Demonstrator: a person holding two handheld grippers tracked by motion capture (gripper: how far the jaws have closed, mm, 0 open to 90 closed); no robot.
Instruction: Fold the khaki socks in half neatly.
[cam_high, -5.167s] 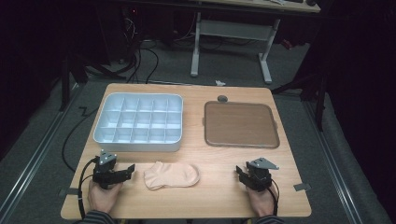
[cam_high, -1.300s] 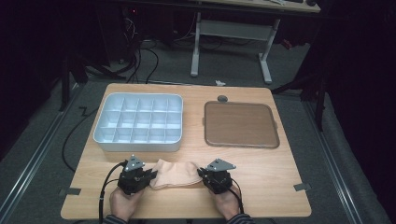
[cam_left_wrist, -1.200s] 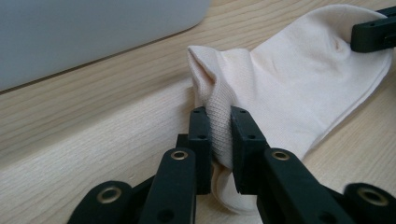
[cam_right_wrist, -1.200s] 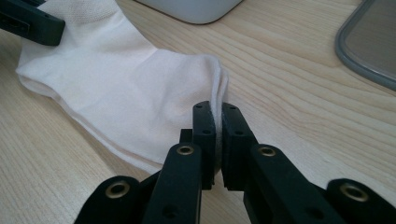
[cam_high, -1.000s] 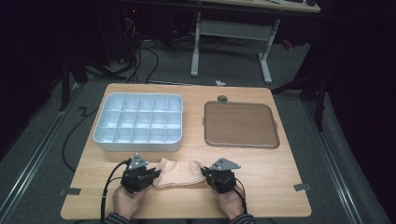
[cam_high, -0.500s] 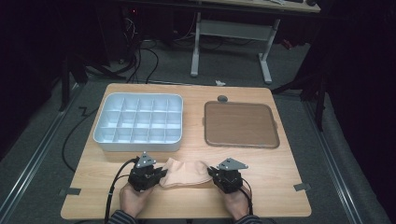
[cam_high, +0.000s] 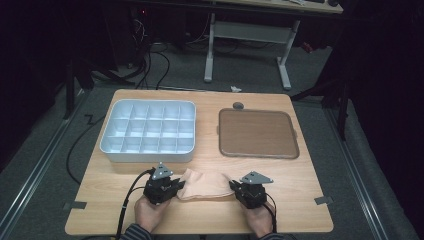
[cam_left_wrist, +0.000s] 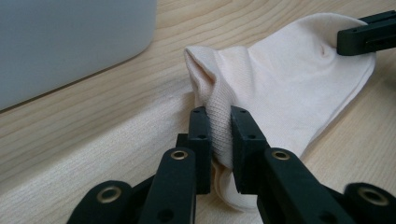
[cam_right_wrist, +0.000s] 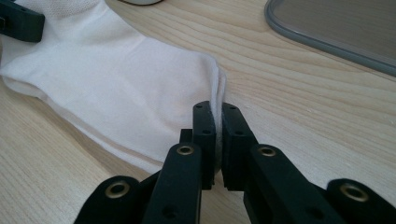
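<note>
While the left hand-held gripper pinches one end of the sock, the right hand-held gripper clamps its opposite end, just below the compartment tray.

both hands low at near table edge, forearms in from bottom. left gripper jaws pinched on sock edge; right gripper clamped on opp. end.

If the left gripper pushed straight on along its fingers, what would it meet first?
Past the sock it is already shut on, probably the right gripper's fingers at the sock's far end; depth is hard to judge.
</note>
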